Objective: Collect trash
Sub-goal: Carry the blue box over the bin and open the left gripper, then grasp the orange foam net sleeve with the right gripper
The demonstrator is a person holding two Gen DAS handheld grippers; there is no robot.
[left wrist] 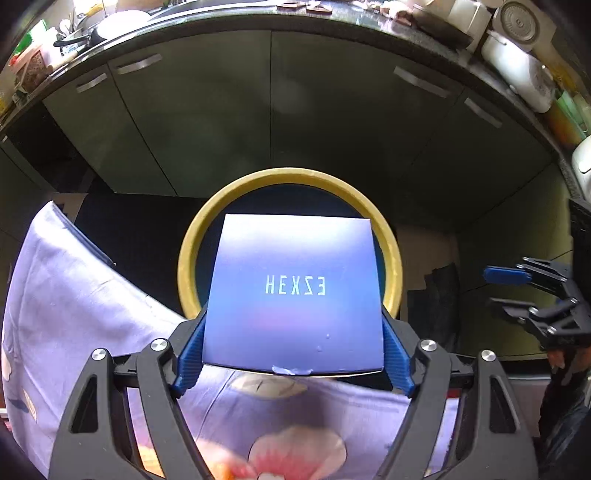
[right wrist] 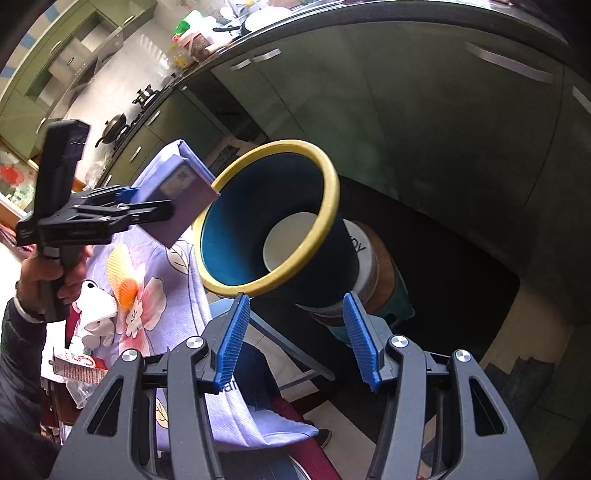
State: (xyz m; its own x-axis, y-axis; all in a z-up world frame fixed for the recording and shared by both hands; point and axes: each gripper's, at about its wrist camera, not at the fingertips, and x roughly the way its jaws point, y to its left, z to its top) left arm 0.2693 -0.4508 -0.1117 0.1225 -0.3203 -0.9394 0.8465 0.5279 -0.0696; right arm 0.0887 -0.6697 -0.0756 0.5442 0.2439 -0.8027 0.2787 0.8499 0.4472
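Note:
My left gripper (left wrist: 293,354) is shut on a blue box (left wrist: 295,291) marked HEXSE and holds it level right in front of the mouth of a dark bin with a yellow rim (left wrist: 192,251). In the right wrist view the box (right wrist: 181,199) sits in the left gripper (right wrist: 147,203) just left of the bin rim (right wrist: 328,206); the bin is blue inside with a white disc (right wrist: 288,240) at its bottom. My right gripper (right wrist: 295,332) is open and empty, below the bin's rim. It also shows at the right edge of the left wrist view (left wrist: 506,291).
A lilac flowered cloth (left wrist: 74,314) covers the table on the left, with a white soft toy (right wrist: 96,314), an orange net (right wrist: 125,284) and a crumpled wrapper (right wrist: 77,369). Green cabinets (left wrist: 258,110) under a cluttered dark counter (left wrist: 351,18) stand behind the bin.

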